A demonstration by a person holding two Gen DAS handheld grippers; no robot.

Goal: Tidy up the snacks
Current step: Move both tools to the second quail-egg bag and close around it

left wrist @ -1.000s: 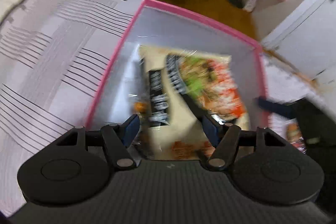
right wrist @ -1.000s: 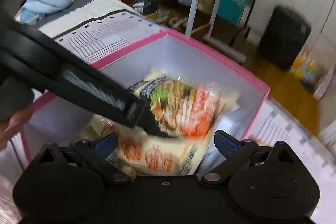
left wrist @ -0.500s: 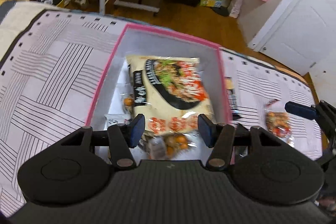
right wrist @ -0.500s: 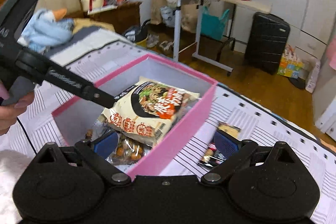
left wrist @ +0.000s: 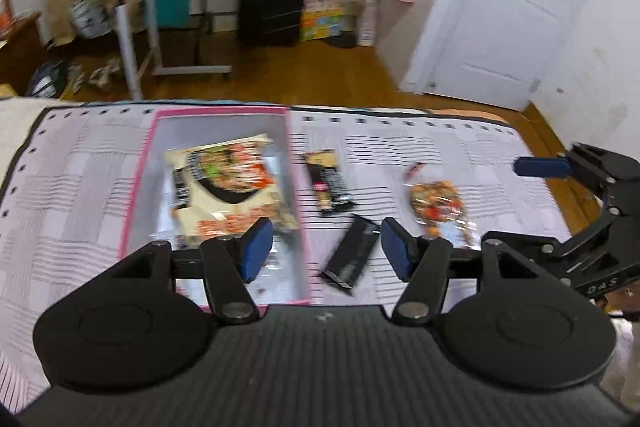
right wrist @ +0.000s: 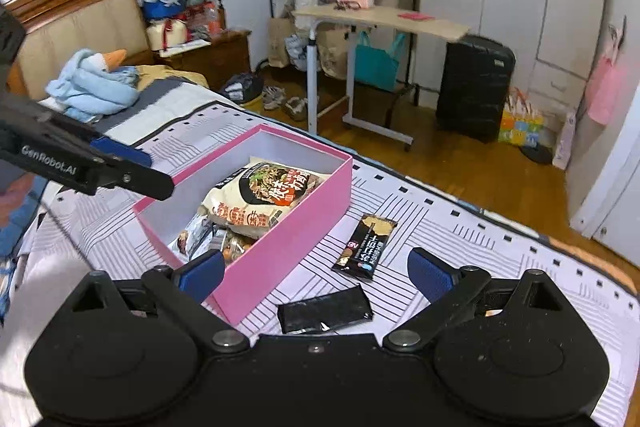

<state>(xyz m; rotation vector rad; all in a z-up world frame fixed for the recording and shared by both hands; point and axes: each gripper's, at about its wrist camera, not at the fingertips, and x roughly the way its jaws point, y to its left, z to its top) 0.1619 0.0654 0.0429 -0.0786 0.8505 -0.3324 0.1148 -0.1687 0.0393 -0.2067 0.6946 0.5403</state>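
The pink box sits on the bed, on a line-patterned bedspread, its long side running toward the foot edge, where wooden floor shows beyond. Inside it the noodle packet lies on top of smaller wrapped snacks. Just beside the box's right wall, on open bedspread, lie a dark snack bar and, nearer the cameras, a black sachet; the two are close but apart. Further right, seen from the left wrist, a clear bag of orange snacks lies by itself, with bare bedspread between it and the bed's right edge.

Compared with half a second ago, both cameras have drawn back and up from the box: the noodle packet now looks smaller, and the black sachet has come into view.

The left gripper hovers above the near end of the box and the sachet, fingers spread apart and holding nothing. The right gripper hangs over the box's near corner and the sachet, its fingers also wide apart and empty.
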